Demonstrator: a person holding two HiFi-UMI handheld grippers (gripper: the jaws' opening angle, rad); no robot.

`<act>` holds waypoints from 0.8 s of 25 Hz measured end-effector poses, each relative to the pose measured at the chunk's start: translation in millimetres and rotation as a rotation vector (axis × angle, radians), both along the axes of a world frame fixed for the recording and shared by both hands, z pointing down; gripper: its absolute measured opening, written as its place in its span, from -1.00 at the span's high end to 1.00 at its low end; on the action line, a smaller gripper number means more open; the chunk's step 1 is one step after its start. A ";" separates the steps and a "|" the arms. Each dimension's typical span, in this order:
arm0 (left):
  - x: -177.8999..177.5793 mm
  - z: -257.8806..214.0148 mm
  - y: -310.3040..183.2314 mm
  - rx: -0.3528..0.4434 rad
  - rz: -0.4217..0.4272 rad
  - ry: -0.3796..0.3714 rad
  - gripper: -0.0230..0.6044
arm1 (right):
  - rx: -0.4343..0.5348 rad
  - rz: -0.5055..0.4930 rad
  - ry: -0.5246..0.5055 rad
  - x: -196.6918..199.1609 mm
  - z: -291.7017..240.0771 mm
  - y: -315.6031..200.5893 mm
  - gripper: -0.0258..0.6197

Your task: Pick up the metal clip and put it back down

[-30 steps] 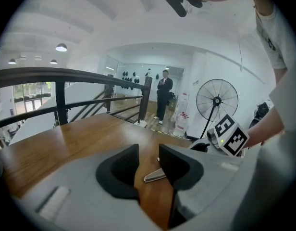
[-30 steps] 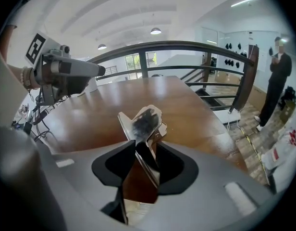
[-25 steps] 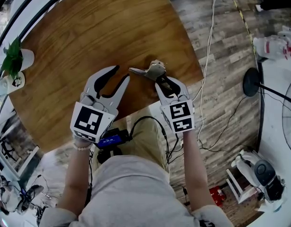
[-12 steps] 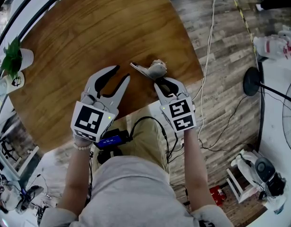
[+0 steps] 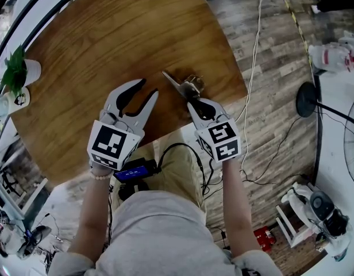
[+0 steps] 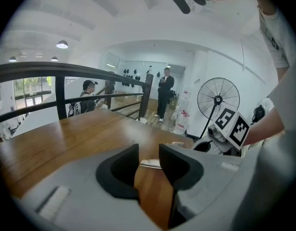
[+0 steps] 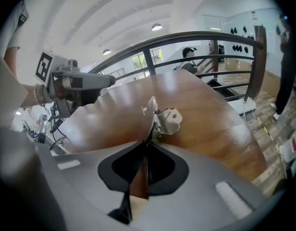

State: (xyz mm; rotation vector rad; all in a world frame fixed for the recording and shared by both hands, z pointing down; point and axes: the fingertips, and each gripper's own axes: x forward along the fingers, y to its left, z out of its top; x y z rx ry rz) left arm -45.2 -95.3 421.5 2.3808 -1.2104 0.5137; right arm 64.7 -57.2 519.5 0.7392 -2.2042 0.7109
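The silver metal clip (image 5: 187,85) is a spring clamp of thin, shiny bent sheet, with a hole punched in one rounded leaf. It sits near the close edge of the round, brown wood-grain desk (image 5: 108,39). The jaws of my right gripper (image 5: 194,99) have just been closing and now pinch one thin handle. Whether the clip touches the desk I cannot tell. My left gripper (image 5: 146,91) stands beside it, jaws apart and empty.

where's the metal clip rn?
Head view, right of centre near the edge of the table: metal clip pinched in the right gripper, whose jaws have just been closing on it.
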 end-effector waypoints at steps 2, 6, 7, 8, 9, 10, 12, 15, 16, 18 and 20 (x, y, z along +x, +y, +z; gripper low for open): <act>1.0 1.1 -1.0 -0.005 0.001 0.001 0.54 | -0.003 0.010 -0.015 -1.6 -0.8 -1.3 0.78; 2.8 6.6 -1.0 -0.014 0.009 0.003 0.54 | -0.002 0.015 -0.026 -3.7 -1.4 -3.0 0.78; 2.8 8.3 -1.1 -0.018 0.010 0.005 0.54 | -0.002 0.015 -0.028 -4.2 -1.2 -2.9 0.78; 2.7 10.3 -1.3 -0.022 0.008 0.009 0.54 | -0.002 0.017 -0.030 -4.6 -0.9 -2.9 0.78; 2.6 12.5 -1.7 -0.027 0.006 0.012 0.54 | -0.003 0.020 -0.033 -4.8 -0.6 -3.0 0.78; 2.2 14.8 -2.2 -0.032 0.005 0.015 0.54 | -0.004 0.023 -0.037 -5.1 -0.4 -3.2 0.79; 1.7 19.2 -3.2 -0.044 0.003 0.021 0.54 | -0.006 0.026 -0.043 -5.6 -0.5 -3.6 0.79; 2.9 25.2 -5.3 -0.071 0.004 0.041 0.53 | -0.008 0.032 -0.055 -5.2 -2.0 -4.2 0.79; 3.7 27.1 -6.2 -0.081 0.003 0.052 0.52 | -0.009 0.035 -0.059 -4.8 -2.6 -4.5 0.79; 5.1 31.1 -8.2 -0.103 -0.001 0.079 0.51 | -0.010 0.042 -0.068 -4.7 -3.4 -4.9 0.80; 6.0 33.9 -10.6 -0.127 -0.010 0.120 0.49 | -0.012 0.048 -0.078 -5.4 -4.6 -5.3 0.80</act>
